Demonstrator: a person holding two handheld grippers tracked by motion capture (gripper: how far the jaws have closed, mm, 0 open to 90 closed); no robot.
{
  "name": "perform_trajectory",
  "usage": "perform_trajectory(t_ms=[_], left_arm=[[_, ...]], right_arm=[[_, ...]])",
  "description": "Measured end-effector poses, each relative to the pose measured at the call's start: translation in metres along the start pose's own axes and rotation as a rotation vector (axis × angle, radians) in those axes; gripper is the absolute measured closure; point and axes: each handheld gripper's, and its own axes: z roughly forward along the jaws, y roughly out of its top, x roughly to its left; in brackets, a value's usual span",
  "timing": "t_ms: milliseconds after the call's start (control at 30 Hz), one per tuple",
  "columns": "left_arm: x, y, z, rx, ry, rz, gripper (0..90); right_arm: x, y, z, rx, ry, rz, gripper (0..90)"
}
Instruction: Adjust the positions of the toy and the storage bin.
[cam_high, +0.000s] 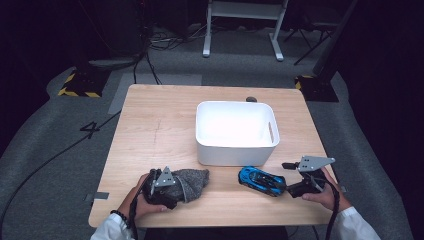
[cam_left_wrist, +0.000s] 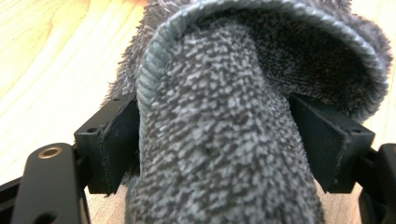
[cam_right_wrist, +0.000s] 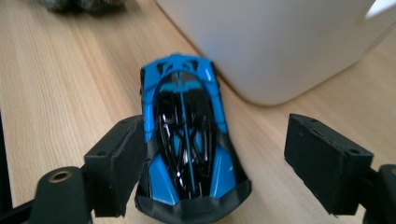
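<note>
Nearest us in the left gripper view, the grey cloth fills our left gripper, both pads pressing its fold. The high view places it left of the white bin. Our right gripper stands wide around the blue toy car before the bin, right pad clear

White sleeves cover both forearms, and a dark beaded band circles the left wrist, as far as the dim high view lets one tell. Each claw is matte black: the left claw and the right claw each carry a grey three-cornered plate dotted with small holes. A black cable trails from each. The square pads sit on brackets with a brass-ringed screw hole.
</note>
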Motion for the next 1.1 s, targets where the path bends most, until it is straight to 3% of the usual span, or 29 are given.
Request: perform_trajectory(t_ms=[100, 333, 567, 800, 1100], left_arm=[[0.0, 0.0, 0.0, -0.001, 0.0, 0.0, 20.1], [0.0, 0.0, 0.0, -0.001, 0.0, 0.0, 20.1], [0.0, 0.0, 0.0, -0.001, -0.001, 0.0, 20.1], [0.0, 0.0, 0.0, -0.001, -0.003, 0.0, 20.0], [0.001, 0.0, 0.0, -0.002, -0.006, 0.0, 19.9]], right_arm=[[0.002, -0.007, 0.008, 0.038, 0.011, -0.023, 20.3], [0.002, -0.014, 0.018, 0.044, 0.042, -0.013, 17.8], [0.003, -0.021, 0.03, 0.094, 0.051, -0.018, 18.7], [0.001, -0.025, 0.035, 0.098, 0.061, -0.002, 17.0], [0.004, -0.028, 0.036, 0.07, 0.066, -0.055, 22.5]])
